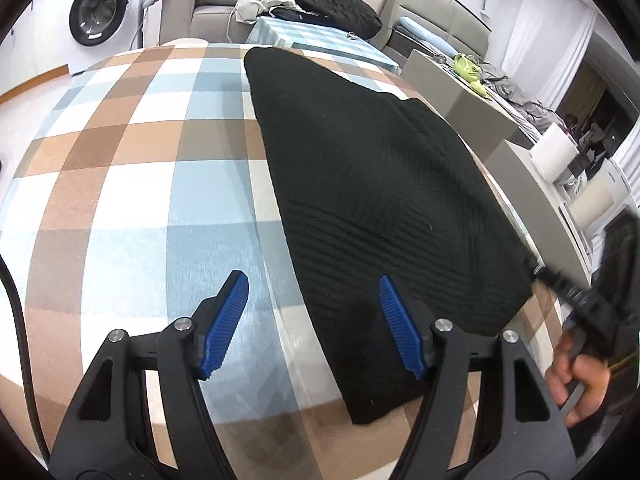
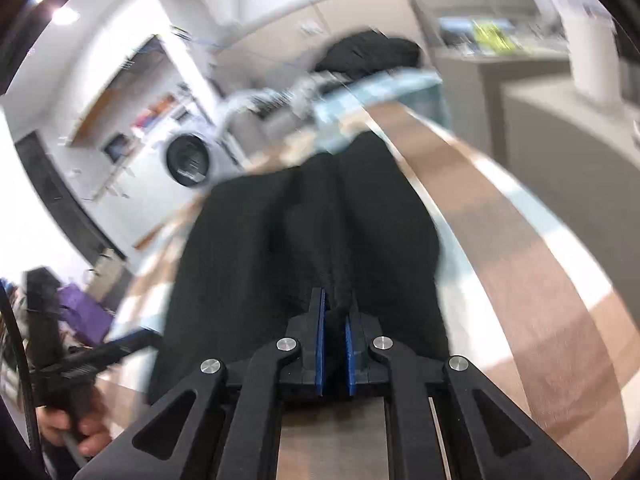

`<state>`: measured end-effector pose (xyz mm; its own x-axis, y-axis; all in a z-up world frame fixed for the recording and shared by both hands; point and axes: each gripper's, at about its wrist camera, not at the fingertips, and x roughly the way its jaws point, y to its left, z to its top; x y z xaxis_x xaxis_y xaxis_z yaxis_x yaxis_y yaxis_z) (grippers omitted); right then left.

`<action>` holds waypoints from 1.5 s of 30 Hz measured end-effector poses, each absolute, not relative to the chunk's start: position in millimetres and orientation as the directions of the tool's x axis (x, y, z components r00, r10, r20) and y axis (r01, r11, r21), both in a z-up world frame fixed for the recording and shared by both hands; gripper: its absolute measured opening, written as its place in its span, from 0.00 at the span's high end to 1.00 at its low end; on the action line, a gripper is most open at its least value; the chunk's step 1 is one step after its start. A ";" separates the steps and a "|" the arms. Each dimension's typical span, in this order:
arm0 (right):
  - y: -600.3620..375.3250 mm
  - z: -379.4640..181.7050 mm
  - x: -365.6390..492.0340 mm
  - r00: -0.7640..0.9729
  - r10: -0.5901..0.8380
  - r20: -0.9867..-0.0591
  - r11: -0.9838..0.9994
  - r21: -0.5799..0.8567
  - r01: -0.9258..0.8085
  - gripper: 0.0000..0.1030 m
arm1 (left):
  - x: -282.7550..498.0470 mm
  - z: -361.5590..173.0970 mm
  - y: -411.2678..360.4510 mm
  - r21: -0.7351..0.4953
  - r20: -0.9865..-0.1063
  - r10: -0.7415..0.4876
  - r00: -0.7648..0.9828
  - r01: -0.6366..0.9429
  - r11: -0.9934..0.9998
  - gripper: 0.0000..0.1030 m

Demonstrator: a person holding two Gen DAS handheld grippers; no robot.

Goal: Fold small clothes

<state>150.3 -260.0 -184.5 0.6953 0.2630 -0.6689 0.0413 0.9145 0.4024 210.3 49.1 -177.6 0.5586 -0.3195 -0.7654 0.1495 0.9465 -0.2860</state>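
Black ribbed knit fabric forms the garment (image 1: pixel 380 184) at the centre of the task; it lies spread across a checked cloth (image 1: pixel 132 168) of brown, pale blue and white squares that covers the work surface. In the left wrist view the garment runs from the far edge of the surface down toward the camera, with a folded layer visible along its right side and its near corner lying just under the right-hand finger of the left gripper (image 1: pixel 316 316). The left gripper's jaws stand well apart, blue ribbed pads (image 1: pixel 224 320) facing each other with nothing between them; they hover above the cloth and the garment's near edge. The right gripper (image 2: pixel 334 344) is closed to a narrow gap, and the black fabric is bunched between its blue pads, with creases in the knit running away from the grip point. The right wrist view is blurred by motion. The right gripper also shows at the right edge of the left wrist view, at the garment's corner, with the person's hand (image 1: pixel 580 376) on its handle. Background items include a washing machine (image 1: pixel 100 12), a sofa (image 1: pixel 208 16) carrying a dark pile of clothing (image 1: pixel 328 0), and a white paper roll (image 1: pixel 556 156).
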 end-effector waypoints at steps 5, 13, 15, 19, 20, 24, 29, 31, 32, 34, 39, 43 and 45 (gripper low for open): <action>-262.7 -183.7 151.8 0.687 0.285 -0.668 0.900 0.434 0.048 0.83 | 232.7 -181.9 48.2 -0.316 -0.762 -0.340 0.551 0.142 0.938 0.36; -259.9 -184.3 150.5 0.675 0.279 -0.683 0.907 0.418 0.048 0.75 | 285.7 -190.5 35.7 -0.387 -0.757 -0.378 0.534 0.100 0.916 0.38; -259.5 -184.7 152.6 0.673 0.278 -0.685 0.909 0.415 0.047 0.74 | 293.8 -190.9 33.1 -0.401 -0.751 -0.380 0.540 0.084 0.912 0.47; -253.8 -183.8 151.4 0.672 0.282 -0.685 0.909 0.414 0.041 0.69 | 301.4 -189.7 28.0 -0.374 -0.748 -0.348 0.566 0.074 0.925 0.79; -251.9 -183.5 152.4 0.671 0.283 -0.685 0.911 0.411 0.036 0.66 | 302.0 -189.6 29.0 -0.373 -0.746 -0.343 0.570 0.067 0.925 0.82; -246.4 -184.4 154.2 0.664 0.278 -0.694 0.922 0.386 0.018 0.63 | 299.6 -188.6 32.0 -0.349 -0.747 -0.323 0.581 0.072 0.934 0.84; -236.9 -187.0 156.4 0.626 0.337 -0.703 0.914 0.404 -0.038 0.63 | 286.9 -189.5 54.3 -0.348 -0.745 -0.303 0.594 0.041 0.936 0.84; -228.8 -187.2 157.8 0.604 0.372 -0.705 0.905 0.421 -0.066 0.63 | 279.0 -187.8 67.4 -0.336 -0.749 -0.282 0.600 0.024 0.942 0.84; -224.0 -186.9 158.7 0.593 0.386 -0.706 0.902 0.424 -0.082 0.63 | 275.0 -187.4 74.3 -0.331 -0.751 -0.272 0.601 0.013 0.943 0.84; -209.8 -187.9 157.7 0.567 0.422 -0.707 0.892 0.436 -0.120 0.63 | 263.9 -185.8 90.3 -0.315 -0.757 -0.246 0.605 -0.009 0.949 0.84; -166.8 -195.7 144.5 0.479 0.524 -0.704 0.847 0.487 -0.212 0.63 | 235.8 -183.2 118.6 -0.226 -0.781 -0.165 0.603 -0.026 0.974 0.84; -148.2 -187.4 148.5 0.469 0.517 -0.716 0.856 0.428 -0.289 0.63 | 228.9 -181.6 136.7 -0.242 -0.786 -0.174 0.593 -0.037 0.970 0.79; -152.9 -183.2 160.9 0.474 0.518 -0.712 0.855 0.438 -0.277 0.63 | 227.4 -178.4 140.2 -0.239 -0.788 -0.166 0.593 -0.047 0.970 0.77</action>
